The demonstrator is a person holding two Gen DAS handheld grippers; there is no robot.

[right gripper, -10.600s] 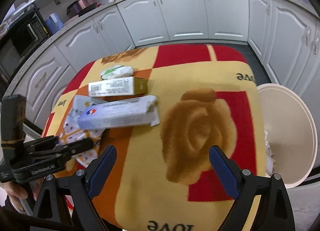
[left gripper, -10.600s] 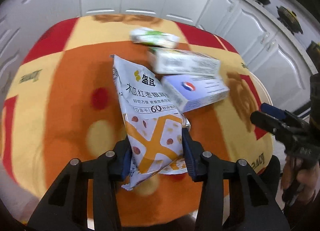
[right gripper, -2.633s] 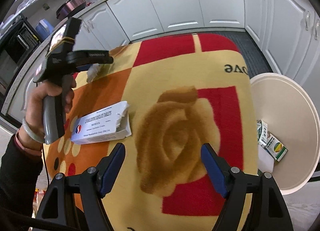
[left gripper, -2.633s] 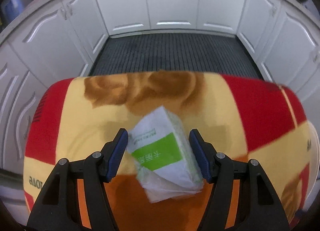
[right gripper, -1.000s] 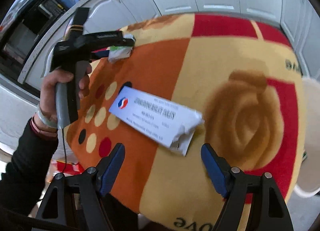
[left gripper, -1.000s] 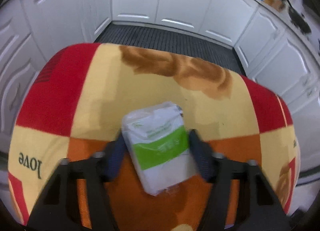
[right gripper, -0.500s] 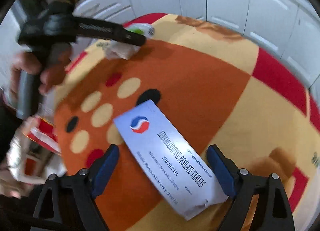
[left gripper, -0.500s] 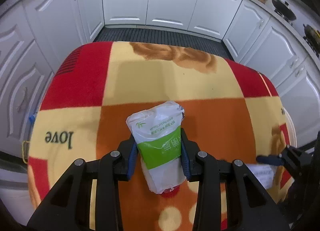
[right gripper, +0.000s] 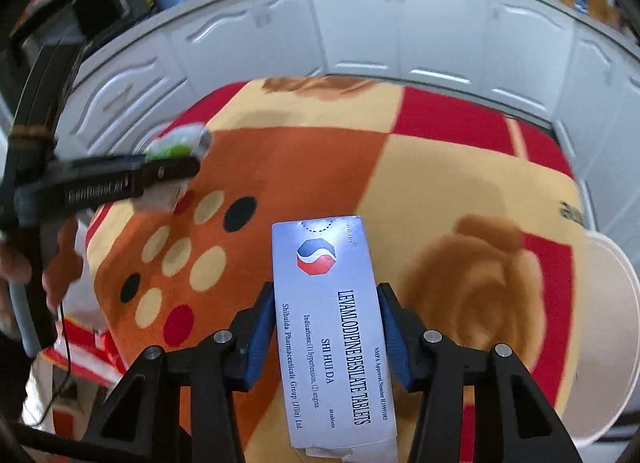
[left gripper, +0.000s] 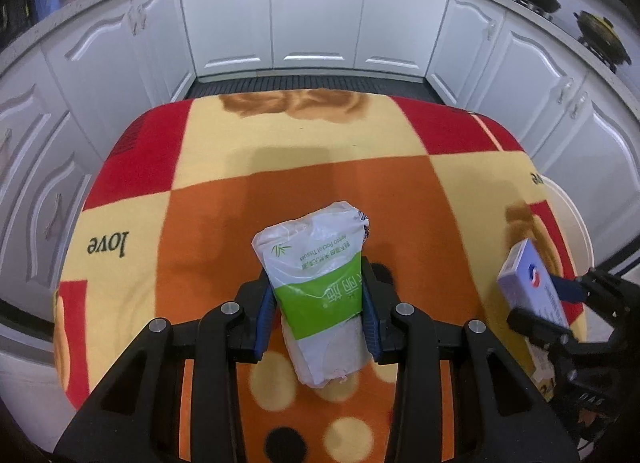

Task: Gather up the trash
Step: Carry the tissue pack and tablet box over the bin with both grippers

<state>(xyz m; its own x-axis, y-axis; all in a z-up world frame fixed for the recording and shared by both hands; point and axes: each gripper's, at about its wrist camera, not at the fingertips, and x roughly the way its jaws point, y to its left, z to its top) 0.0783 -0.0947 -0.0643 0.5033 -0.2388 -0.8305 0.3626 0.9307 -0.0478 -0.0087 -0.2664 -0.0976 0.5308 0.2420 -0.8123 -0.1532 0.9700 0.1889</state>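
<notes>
My left gripper [left gripper: 318, 303] is shut on a white and green pocket tissue pack [left gripper: 318, 287] and holds it above the patterned tablecloth [left gripper: 280, 167]. It also shows in the right wrist view [right gripper: 176, 145], far left, in the left gripper [right gripper: 168, 171]. My right gripper [right gripper: 326, 327] is shut on a pale blue tablet box [right gripper: 330, 327] with a red and blue logo, lifted over the cloth. In the left wrist view the box [left gripper: 534, 287] and right gripper [left gripper: 560, 303] are at the right edge.
A cream round trash bin [right gripper: 608, 327] stands beside the table's right edge, its rim also in the left wrist view [left gripper: 576, 223]. White kitchen cabinets [left gripper: 316, 27] curve around behind. The cloth [right gripper: 320, 167] covers the whole tabletop.
My right gripper has closed on the tablet box and lifted it off the cloth. My left gripper keeps the tissue pack and has pulled back and risen a little.
</notes>
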